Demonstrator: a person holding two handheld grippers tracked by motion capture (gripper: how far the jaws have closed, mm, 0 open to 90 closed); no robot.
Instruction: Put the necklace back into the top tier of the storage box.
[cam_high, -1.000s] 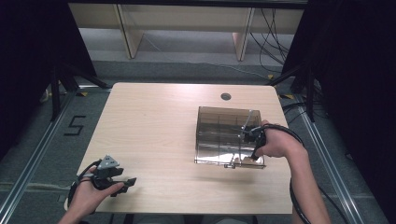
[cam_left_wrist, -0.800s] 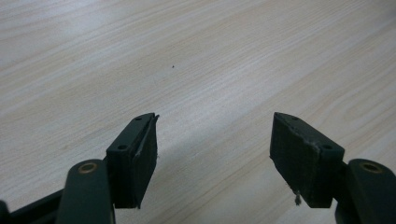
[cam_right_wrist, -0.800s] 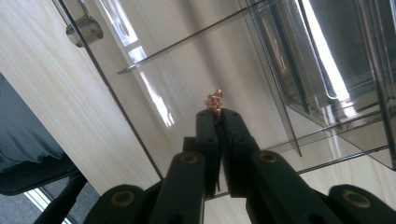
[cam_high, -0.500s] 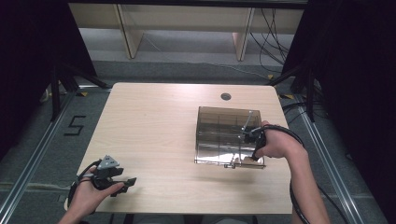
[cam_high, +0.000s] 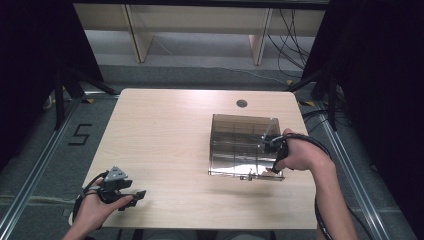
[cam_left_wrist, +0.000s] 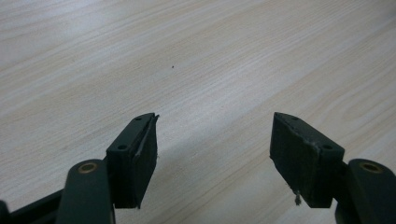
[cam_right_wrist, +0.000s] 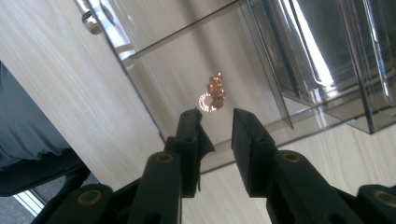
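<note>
At the near right of the wooden table (cam_high: 165, 135), the right gripper (cam_right_wrist: 217, 126) hangs with jaws narrowly parted over a small copper-coloured ringed trinket (cam_right_wrist: 212, 93) lying in the smoky clear compartment box (cam_high: 240, 145), while the left gripper (cam_left_wrist: 212, 140) rests spread wide, empty, near the table's front-left edge.

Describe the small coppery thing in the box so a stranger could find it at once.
On the wooden table stands a smoky clear divided box. In a compartment by its edge, just beyond the right gripper, lies a small rose-gold trinket with a ring, the one coloured thing inside.
</note>
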